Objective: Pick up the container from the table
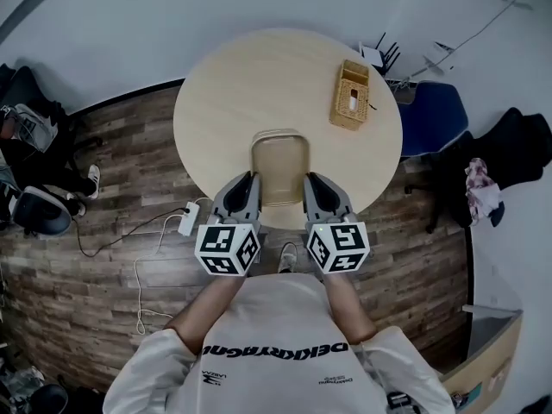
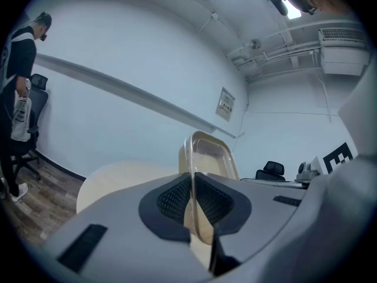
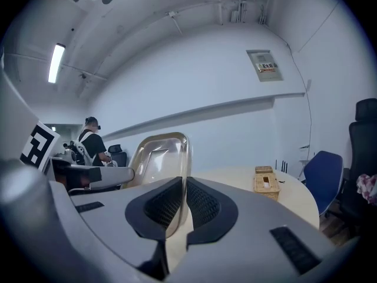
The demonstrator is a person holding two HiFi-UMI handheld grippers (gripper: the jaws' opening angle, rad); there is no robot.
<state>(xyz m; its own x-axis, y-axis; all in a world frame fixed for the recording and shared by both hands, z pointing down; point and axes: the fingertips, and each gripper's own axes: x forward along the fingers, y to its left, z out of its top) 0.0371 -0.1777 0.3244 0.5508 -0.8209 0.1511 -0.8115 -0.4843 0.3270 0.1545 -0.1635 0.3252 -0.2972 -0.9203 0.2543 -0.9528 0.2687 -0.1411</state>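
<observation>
Item: clear plastic container (image 1: 280,167), shallow, with rounded corners; empty as far as I could see.
Location: between my two claws, over the near edge of the round table (image 1: 241,84). I could not tell whether it had left the top.
Left claw (image 2: 192,187): jaws closed on the container's left rim, the thin wall pinched between the mesh pads.
Right claw (image 3: 184,194): jaws closed on the right rim in the same way, straight across from the left claw.
Step in hand: the lift, by my judgement.
Handling note: raise both claws together and level. The wall looked thin and likely to flex, so pinch no harder and keep the claws from drifting apart or together.
Risk: the rim slipping out of one pad if one side rose first.
Surface: pale wood-look top, bare but for a wicker tissue box (image 1: 349,95) well beyond my right claw.
Room: plank floor (image 1: 112,145) beneath; white power strip (image 1: 187,220) with cable low to the left of my left claw; blue chair (image 1: 431,115) past the table on the right; a person (image 3: 93,141) standing far off by the wall.
</observation>
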